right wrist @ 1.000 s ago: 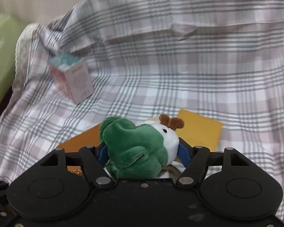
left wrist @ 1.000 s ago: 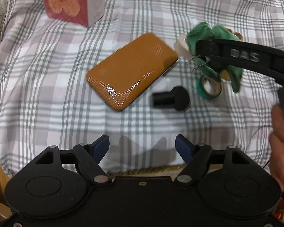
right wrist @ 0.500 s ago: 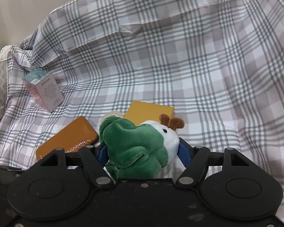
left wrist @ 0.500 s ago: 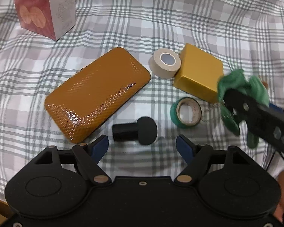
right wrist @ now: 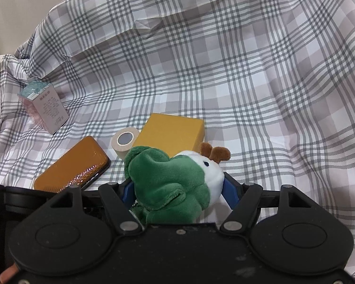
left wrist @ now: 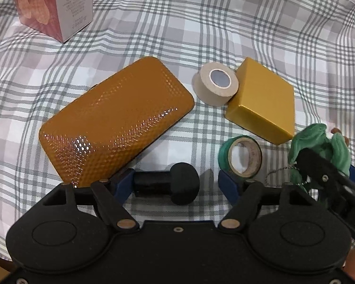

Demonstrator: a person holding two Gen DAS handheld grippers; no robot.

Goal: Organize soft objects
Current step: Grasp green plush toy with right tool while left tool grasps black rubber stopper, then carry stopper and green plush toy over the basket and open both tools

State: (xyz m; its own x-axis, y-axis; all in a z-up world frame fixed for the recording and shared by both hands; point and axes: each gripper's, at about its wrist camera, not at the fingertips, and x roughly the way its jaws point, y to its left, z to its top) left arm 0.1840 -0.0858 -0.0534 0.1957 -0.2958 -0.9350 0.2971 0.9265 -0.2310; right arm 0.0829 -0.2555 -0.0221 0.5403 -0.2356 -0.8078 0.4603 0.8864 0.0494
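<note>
A black mushroom-shaped soft piece (left wrist: 168,185) lies on the checked cloth (left wrist: 201,23). My left gripper (left wrist: 176,185) straddles it and its jaws are closing. The left pad is at the stem's end, and a gap shows between the right pad and the round head. My right gripper (right wrist: 178,189) is shut on a green and white plush toy (right wrist: 168,177) with brown antlers, held above the cloth. In the left wrist view the plush toy (left wrist: 319,142) hangs at the right edge with a bead chain below it.
A glossy orange case (left wrist: 116,123), a beige tape roll (left wrist: 215,84), a yellow box (left wrist: 260,101) and a green tape roll (left wrist: 241,159) lie close around the black piece. A pink carton (left wrist: 54,7) stands at the far left. The cloth rises in folds behind (right wrist: 201,35).
My left gripper has come down and forward until the black piece lies between its fingers. The right gripper, still holding the plush toy, has shifted to the right and lower.
</note>
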